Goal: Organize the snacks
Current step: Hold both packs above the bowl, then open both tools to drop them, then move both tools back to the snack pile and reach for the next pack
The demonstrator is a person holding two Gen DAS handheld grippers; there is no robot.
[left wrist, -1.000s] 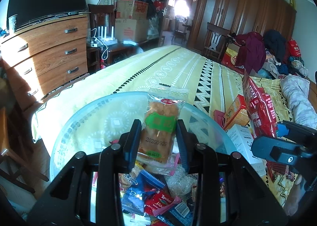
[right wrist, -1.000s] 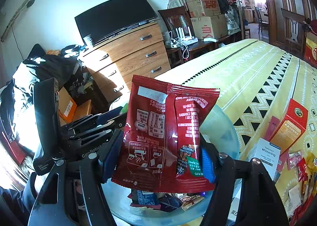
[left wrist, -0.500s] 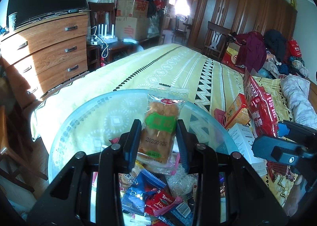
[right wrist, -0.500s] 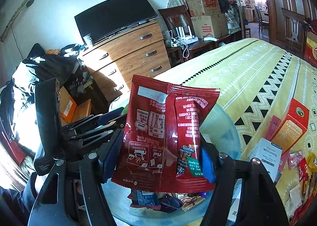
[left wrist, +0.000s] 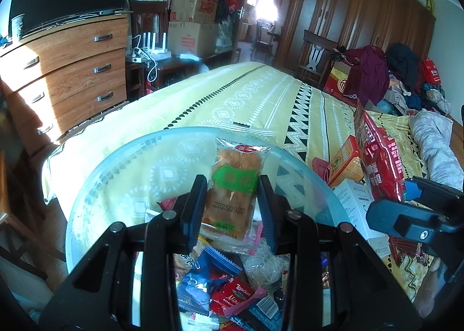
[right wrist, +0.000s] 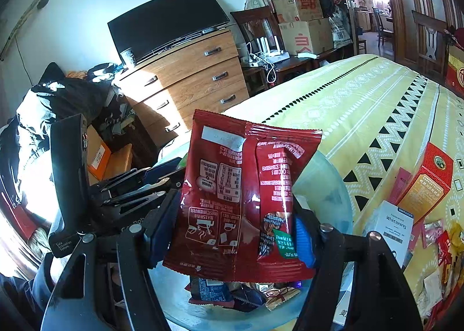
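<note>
Over the clear bowl (left wrist: pixel 121 162) at the near edge of the bed (left wrist: pixel 246 93), two packets are held at the same time. The left gripper (left wrist: pixel 230 200) is clamped on a small clear-wrapped pastry packet (left wrist: pixel 232 191), which is kept upright above the wrapped snacks (left wrist: pixel 226 287) already piled in the bowl. The right gripper (right wrist: pixel 232 232) is closed on a large red pouch (right wrist: pixel 240 194) by its lower part, so most of the pouch stands free above the jaws, just to the right of the bowl. From here, the risks are judged as follows. The soft pastry may be crushed if it is squeezed harder, and its slippery film may slide out between the pads. The tall pouch may fold over or swing when it is moved, and the orange box (left wrist: pixel 345 159) and the white box (right wrist: pixel 391 226) beside the bowl may be knocked. If both packets are released together, they may collide, or one may be dropped outside the rim onto the bed.
</note>
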